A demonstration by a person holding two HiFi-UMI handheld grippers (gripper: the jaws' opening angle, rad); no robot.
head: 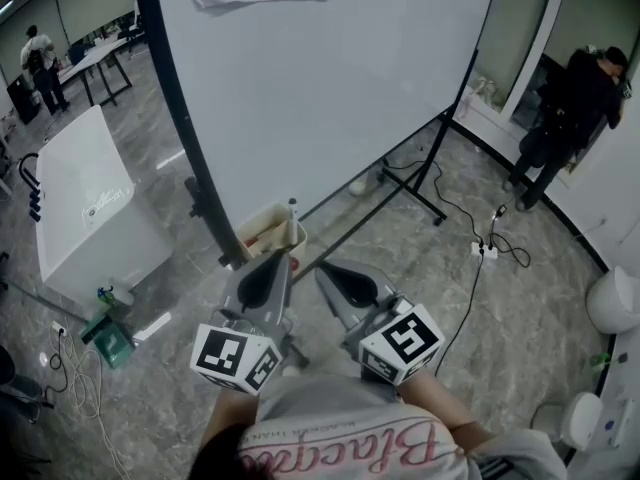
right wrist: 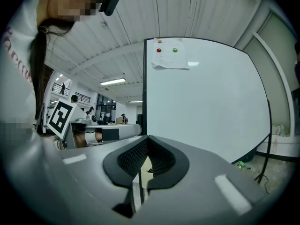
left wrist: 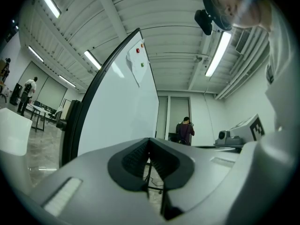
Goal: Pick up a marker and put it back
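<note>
A big whiteboard point(head: 330, 68) on a black stand fills the head view. At its lower edge hangs a beige marker holder point(head: 268, 233); a grey-capped marker point(head: 292, 208) stands up in it, with something red inside. My left gripper point(head: 280, 256) points at the holder from just below, jaws shut and empty. My right gripper point(head: 322, 266) sits beside it to the right, also shut on nothing. In the left gripper view the pads point(left wrist: 140, 156) meet at the tip. The right gripper view shows the jaws closed, the beige holder point(right wrist: 146, 165) behind them, and the whiteboard point(right wrist: 201, 102).
A white cabinet point(head: 85, 208) stands at the left, with a green object point(head: 110, 343) and cables on the floor beside it. The stand's black legs point(head: 425, 193) and a power strip point(head: 484, 250) lie at the right. People stand at the far left and far right.
</note>
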